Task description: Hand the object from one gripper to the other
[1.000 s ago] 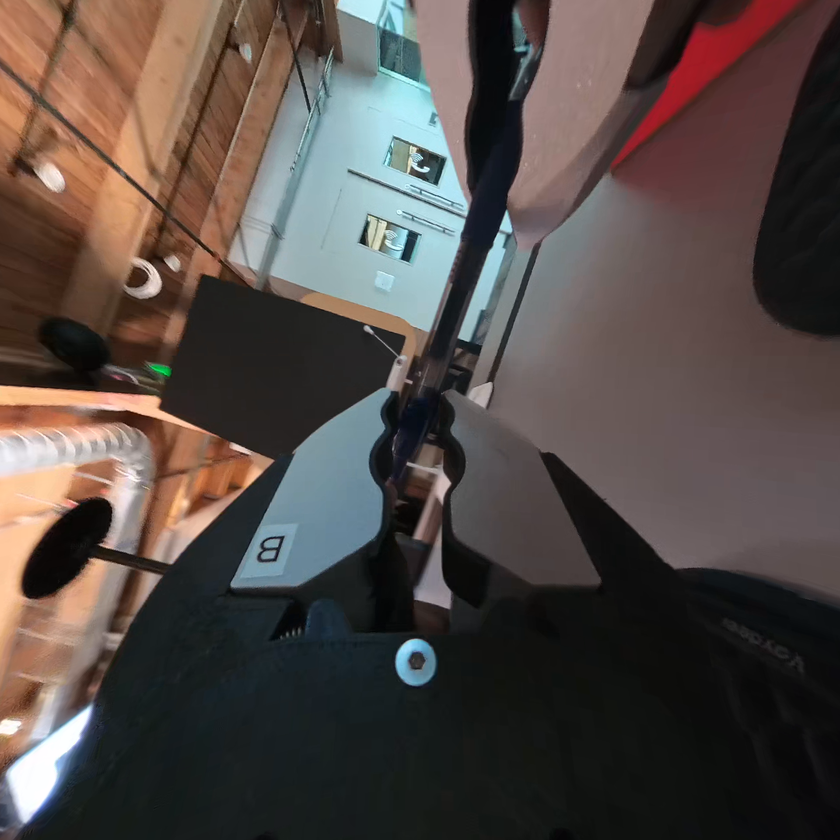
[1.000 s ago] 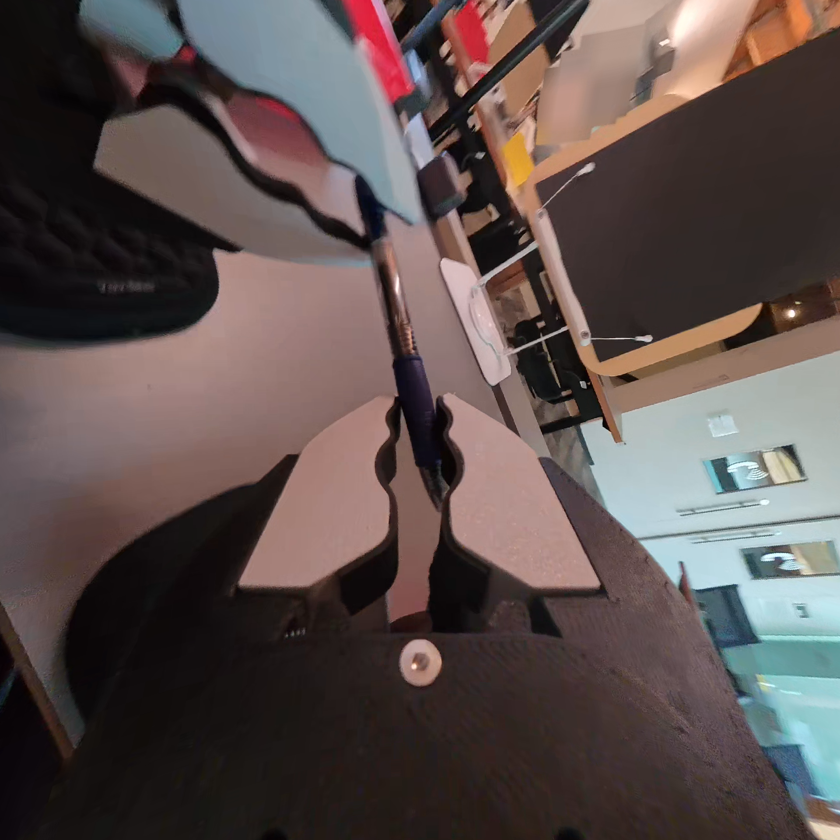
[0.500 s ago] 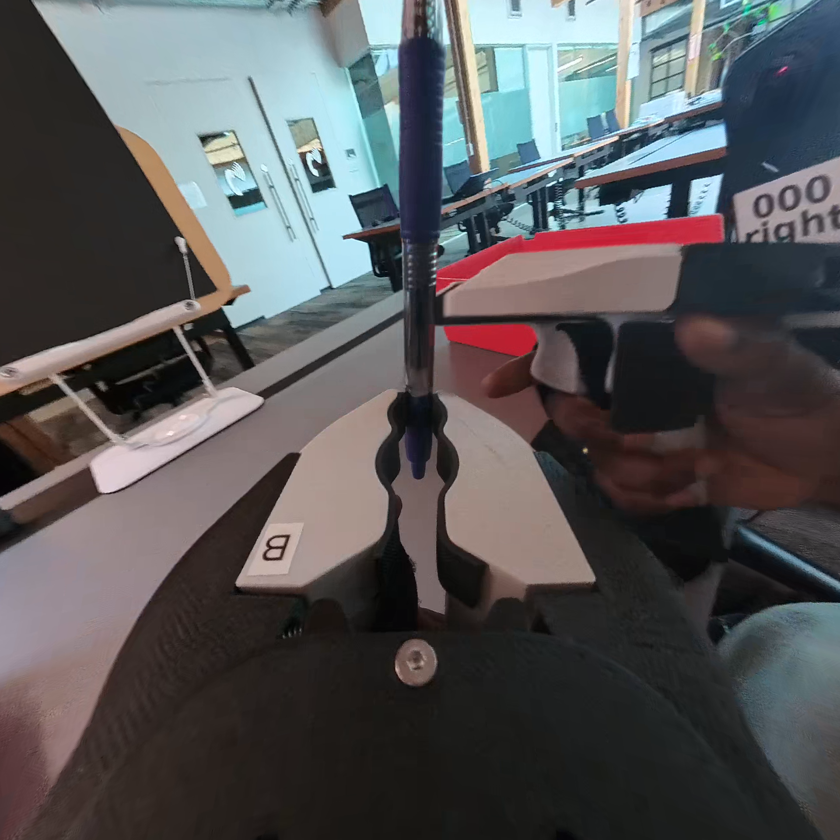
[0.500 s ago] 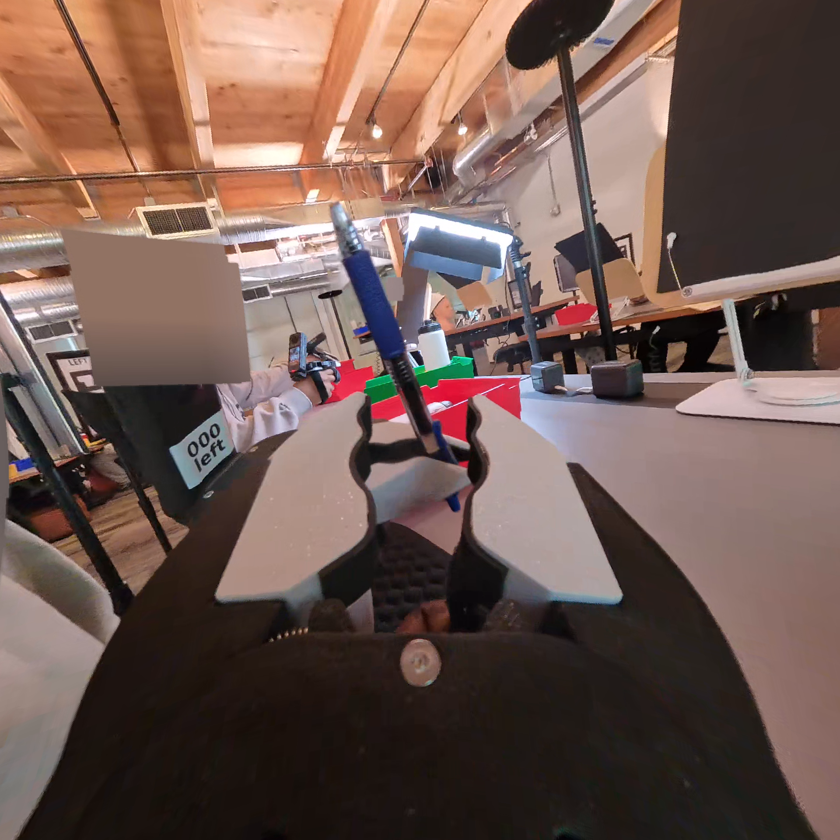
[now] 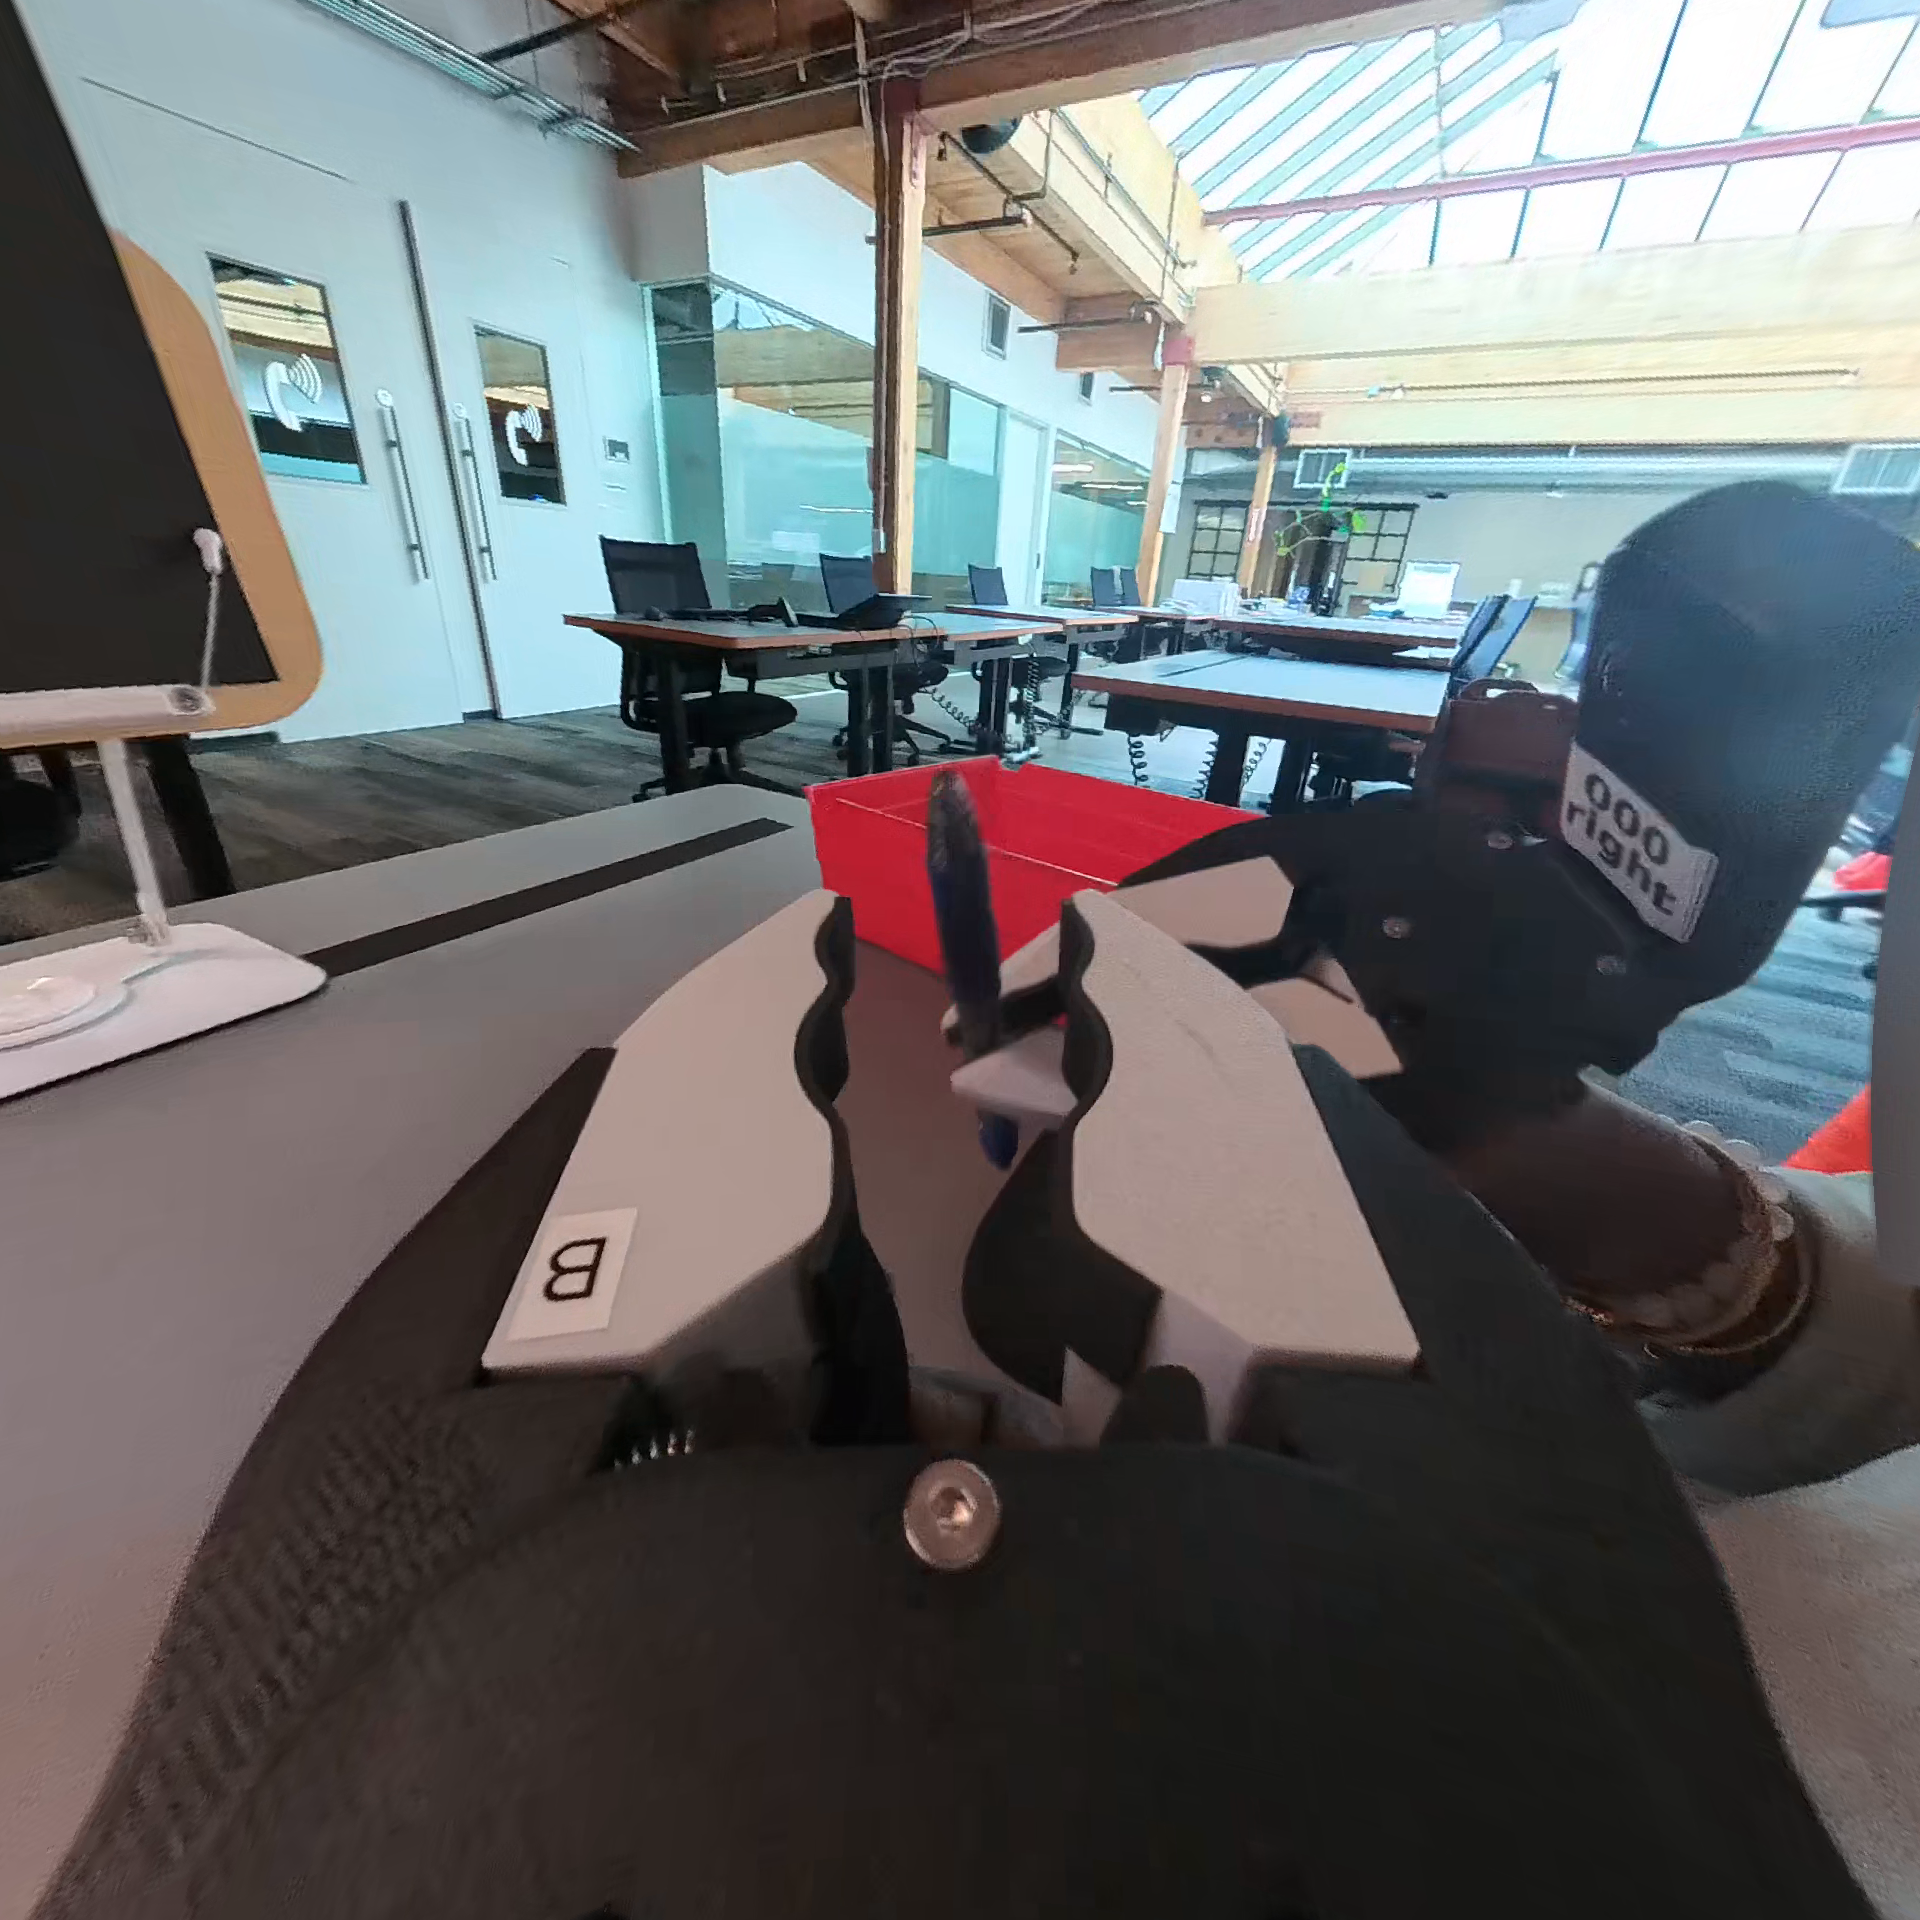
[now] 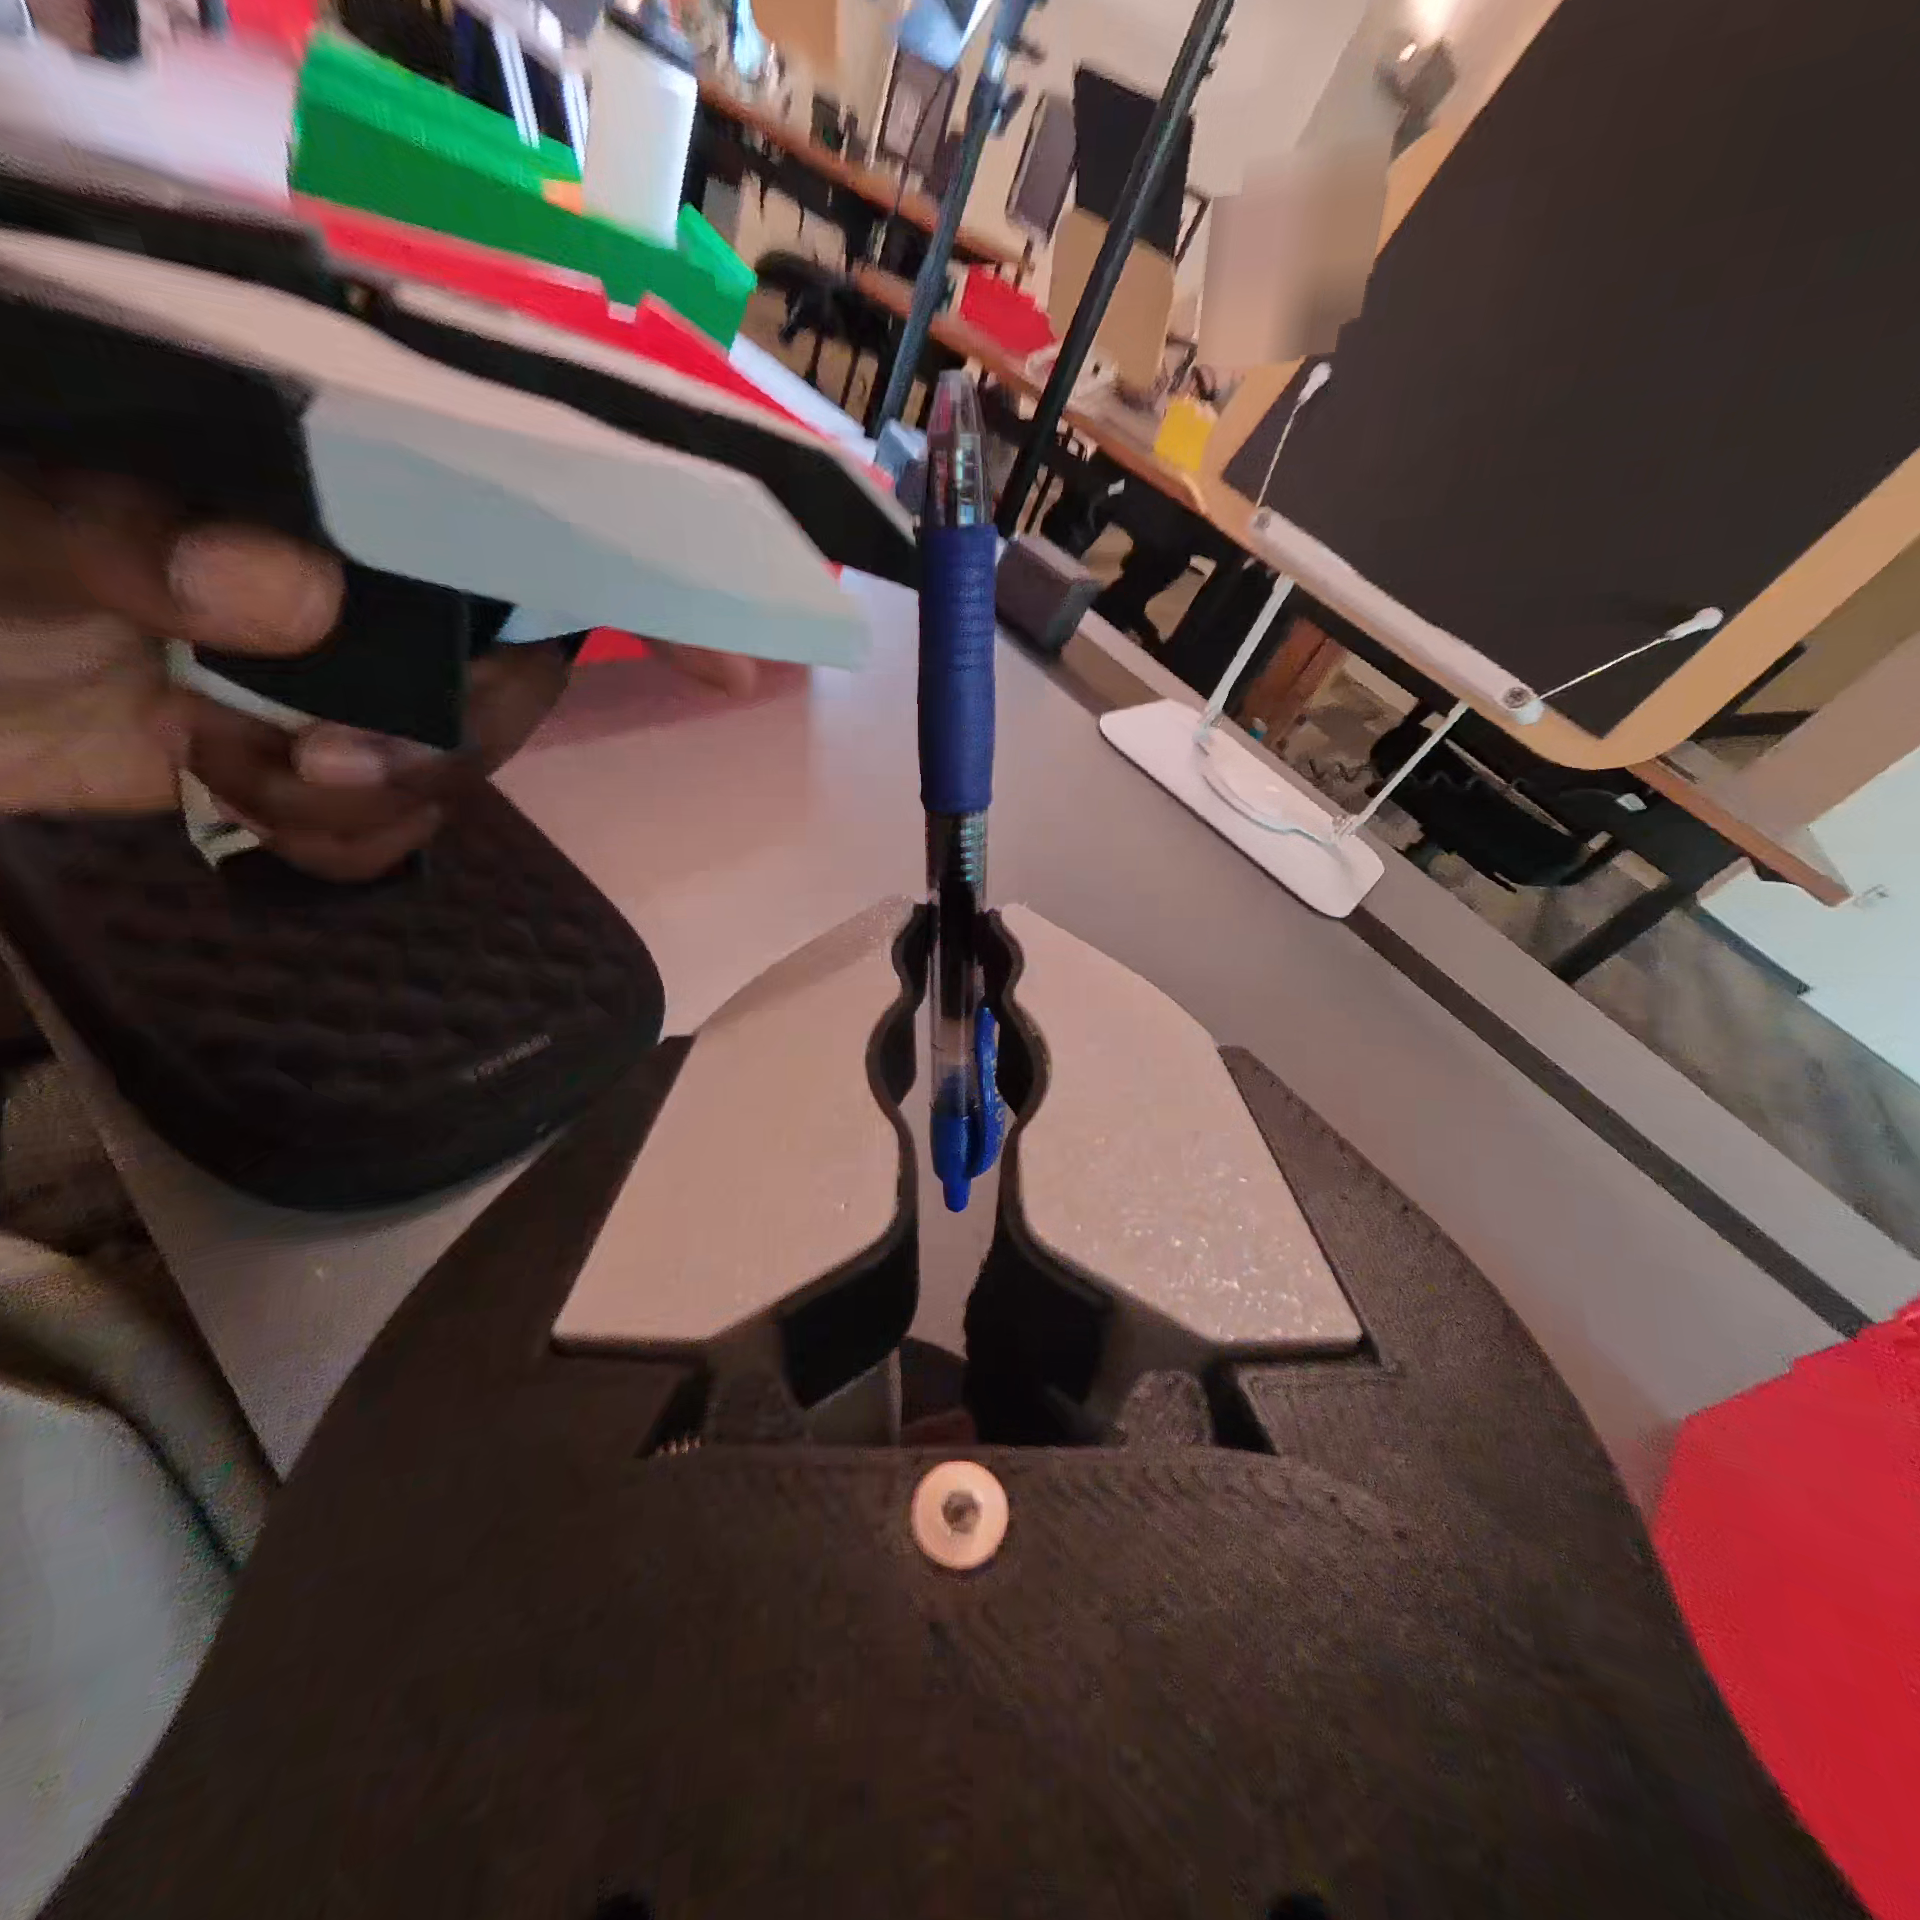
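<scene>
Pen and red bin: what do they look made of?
Pen: seemingly plastic, with a clear glossy barrel showing a spring inside and a matte blue ribbed grip, probably rubber. Red bin: likely moulded plastic, with thin uniform walls and a flat opaque finish.

Black gripper (image 5: 951, 997) bodies, grey wavy-edged fingers (image 5: 717, 1122), silver screw (image 5: 952, 1525).

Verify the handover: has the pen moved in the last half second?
Yes. It was left of the red bin, in the left claw; now it's before the bin, in the right claw.
</scene>
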### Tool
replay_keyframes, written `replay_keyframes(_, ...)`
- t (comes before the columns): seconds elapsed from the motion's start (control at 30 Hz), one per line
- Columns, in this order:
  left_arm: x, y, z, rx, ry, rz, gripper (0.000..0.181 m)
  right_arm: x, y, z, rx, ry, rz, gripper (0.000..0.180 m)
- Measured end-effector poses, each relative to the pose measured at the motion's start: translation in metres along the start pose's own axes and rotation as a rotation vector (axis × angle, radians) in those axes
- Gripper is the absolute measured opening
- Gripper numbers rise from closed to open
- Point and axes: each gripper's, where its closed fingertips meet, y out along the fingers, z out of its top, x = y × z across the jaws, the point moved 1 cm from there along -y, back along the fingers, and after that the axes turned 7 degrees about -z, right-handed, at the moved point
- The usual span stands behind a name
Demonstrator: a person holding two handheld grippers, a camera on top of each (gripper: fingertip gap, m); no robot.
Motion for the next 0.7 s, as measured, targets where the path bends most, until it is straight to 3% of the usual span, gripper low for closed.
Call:
replay_keyframes(0.03, 0.002, 0.003, -0.002, -0.004, 0.006, -0.001, 0.037, -0.005, 0.0, -0.002, -0.021, -0.019, 0.011, 0.009)
replay_keyframes(0.1, -0.001, 0.004, -0.004, 0.005, 0.017, 0.025, 0.013, -0.012, 0.0, -0.002, -0.03, -0.034, 0.031, 0.009)
replay_keyframes(0.2, -0.003, -0.001, 0.001, 0.073, -0.08, 0.007, 0.011, -0.008, -0.001, 0.003, 0.024, -0.062, -0.004, 0.01)
replay_keyframes(0.33, -0.021, -0.015, 0.013, 0.216, -0.229, 0.056, 0.011, -0.002, -0.002, 0.003, 0.066, -0.106, -0.052, 0.042)
replay_keyframes(0.4, -0.023, -0.017, 0.015, 0.258, -0.317, 0.036, 0.011, -0.001, 0.001, -0.001, 0.055, -0.194, -0.103, 0.047)
replay_keyframes(0.47, -0.022, -0.016, 0.012, 0.265, -0.38, 0.005, 0.011, 0.001, 0.004, -0.003, 0.063, -0.318, -0.185, 0.039)
replay_keyframes(0.5, -0.021, -0.015, 0.01, 0.263, -0.4, -0.004, 0.012, 0.003, 0.004, -0.003, 0.072, -0.386, -0.228, 0.018)
replay_keyframes(0.53, -0.021, -0.015, 0.009, 0.263, -0.399, -0.007, 0.012, 0.004, 0.004, -0.002, 0.073, -0.445, -0.257, 0.014)
replay_keyframes(0.6, -0.02, -0.016, 0.007, 0.218, -0.295, -0.016, 0.018, 0.005, 0.004, -0.006, 0.029, -0.504, -0.254, 0.014)
replay_keyframes(0.67, -0.019, -0.021, 0.006, 0.125, -0.021, 0.004, 0.052, 0.007, 0.002, -0.013, -0.036, -0.529, -0.211, 0.014)
replay_keyframes(0.7, -0.023, -0.025, 0.002, 0.035, 0.171, 0.059, 0.06, 0.009, 0.001, -0.018, -0.072, -0.549, -0.19, 0.014)
